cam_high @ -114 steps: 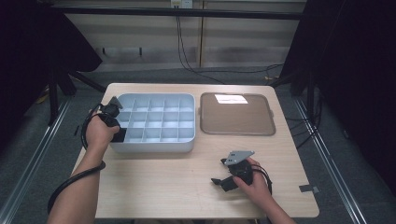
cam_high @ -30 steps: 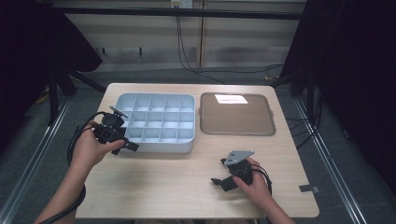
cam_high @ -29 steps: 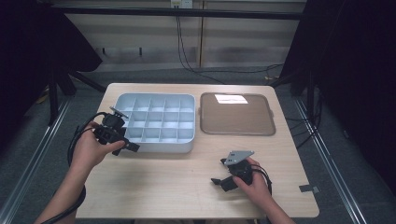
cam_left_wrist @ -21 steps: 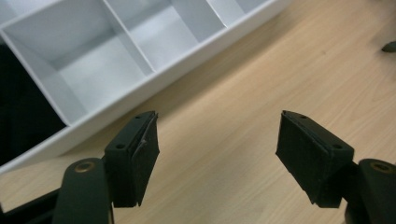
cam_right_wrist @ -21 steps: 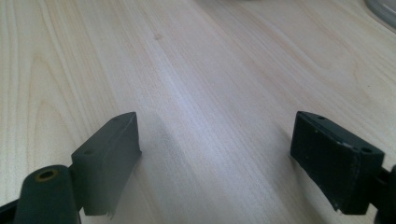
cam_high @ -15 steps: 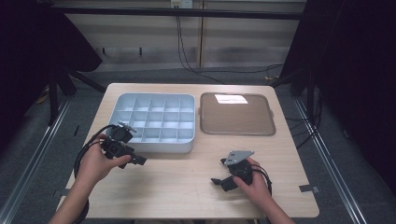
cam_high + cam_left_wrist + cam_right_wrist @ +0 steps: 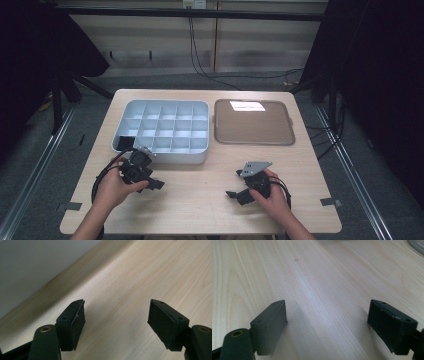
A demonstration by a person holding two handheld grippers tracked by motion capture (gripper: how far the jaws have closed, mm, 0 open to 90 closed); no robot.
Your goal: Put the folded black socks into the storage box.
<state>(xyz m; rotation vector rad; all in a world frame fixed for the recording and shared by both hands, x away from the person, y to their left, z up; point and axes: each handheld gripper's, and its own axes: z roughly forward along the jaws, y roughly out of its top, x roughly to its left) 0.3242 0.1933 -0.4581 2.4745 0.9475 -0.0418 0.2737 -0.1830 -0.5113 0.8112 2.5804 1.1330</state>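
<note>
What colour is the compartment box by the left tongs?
Light grey-blue compartment box, seen best in the high view.

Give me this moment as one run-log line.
left gripper: open, empty, beside compartment tray | right gripper: open, empty, on table | brown tray: untouched

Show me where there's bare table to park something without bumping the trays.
The widest bare wood lies between the left hand-held gripper and the right hand-held gripper, in front of the compartment box. A smaller strip sits right of the brown tray. The gap between box and tray is tight.
</note>
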